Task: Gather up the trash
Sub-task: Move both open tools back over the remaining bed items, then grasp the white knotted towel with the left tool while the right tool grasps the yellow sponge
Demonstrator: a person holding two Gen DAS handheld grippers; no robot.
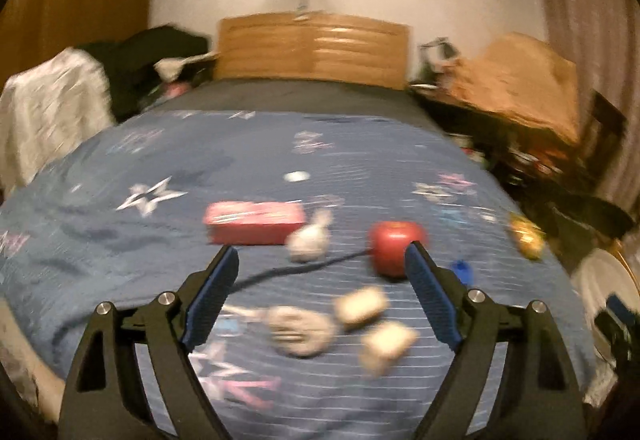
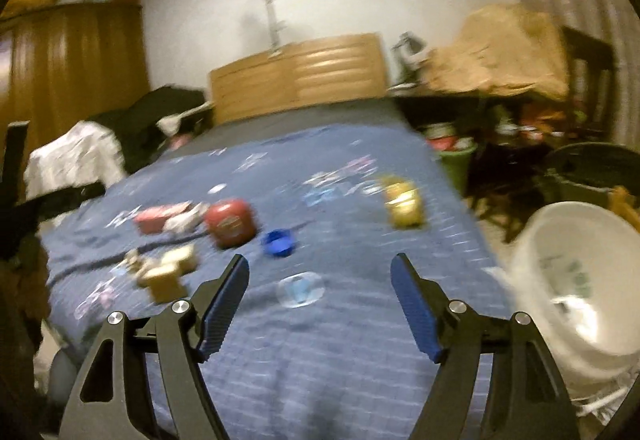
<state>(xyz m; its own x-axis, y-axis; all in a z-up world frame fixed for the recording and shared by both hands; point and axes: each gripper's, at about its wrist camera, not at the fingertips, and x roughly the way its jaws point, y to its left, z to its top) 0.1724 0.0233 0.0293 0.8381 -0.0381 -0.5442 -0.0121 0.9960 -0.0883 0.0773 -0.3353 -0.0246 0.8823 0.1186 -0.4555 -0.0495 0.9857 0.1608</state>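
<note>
trash scattered mid-bed (image 1: 120, 160): red box (image 1: 253, 222), red tub (image 1: 394, 246), crumpled wads (image 1: 300, 328), blue cap (image 2: 278, 242), gold wrapper (image 2: 403, 202) near right edge. left gripper (image 1: 320, 264) jaws spread, empty, wads beyond them. right gripper (image 2: 318, 276) spread, empty, clear lid (image 2: 300, 289) beyond. white bucket (image 2: 580, 280) off right edge.

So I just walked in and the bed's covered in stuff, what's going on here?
A person holds a gripper in each hand over the bed, clearing trash. Both the left gripper and right gripper are open and empty. A red container, blue cap, gold wrapper and crumpled paper lie scattered. A white bucket stands beside the bed.
</note>
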